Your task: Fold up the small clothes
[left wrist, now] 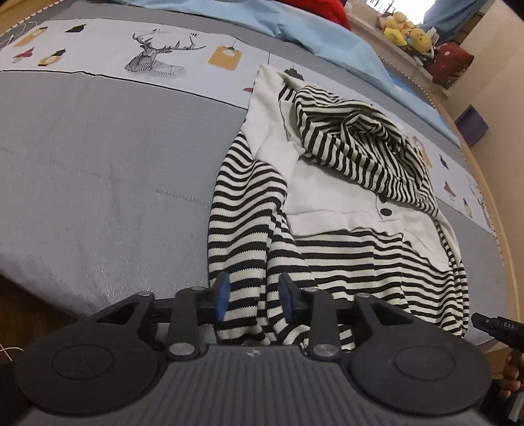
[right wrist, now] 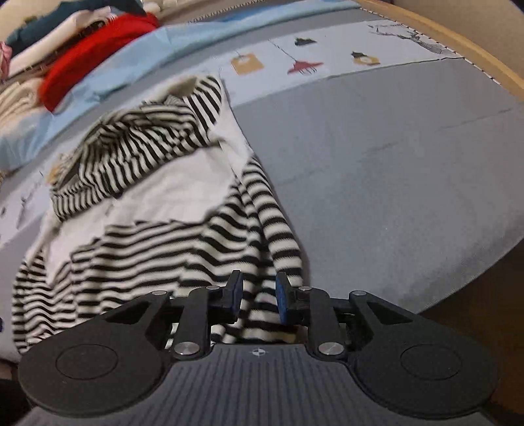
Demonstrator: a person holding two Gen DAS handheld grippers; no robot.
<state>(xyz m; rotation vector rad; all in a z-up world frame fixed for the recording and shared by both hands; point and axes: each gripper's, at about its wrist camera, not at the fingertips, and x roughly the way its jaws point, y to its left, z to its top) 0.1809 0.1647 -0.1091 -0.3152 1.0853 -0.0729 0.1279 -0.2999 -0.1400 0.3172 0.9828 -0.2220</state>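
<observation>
The only legible writing is "DAS" in small white letters on the black tool [left wrist: 497, 329] at the right edge of the left wrist view; a hand [left wrist: 511, 377] shows just below it.

The surface is a bed [left wrist: 98, 170] with a grey cover and a pale printed band across it: a line-drawn stag [left wrist: 154, 54], ochre tags, small lanterns and birds. Beyond the band lies a light blue sheet [left wrist: 327, 36], and on it a red garment [right wrist: 95, 55] beside a pile of folded clothes [right wrist: 39, 39]. A wooden bed frame [right wrist: 458, 42] edges the mattress. In the left wrist view a ledge past the bed carries yellow plush toys [left wrist: 406, 31].

The hoodie [left wrist: 344, 203], black-and-white striped with a plain white panel and a black button, lies spread on the grey cover, its striped hood bunched at the far end and its hem at the near edge of the bed.

Both grippers point steeply down at that near edge. The left gripper [left wrist: 253, 295] has a striped sleeve between its jaws; the blue pads stand apart on either side of the cloth, released rather than pinching. The right gripper [right wrist: 258, 295] straddles striped fabric on the other side; whether its pads press the cloth I cannot tell.
</observation>
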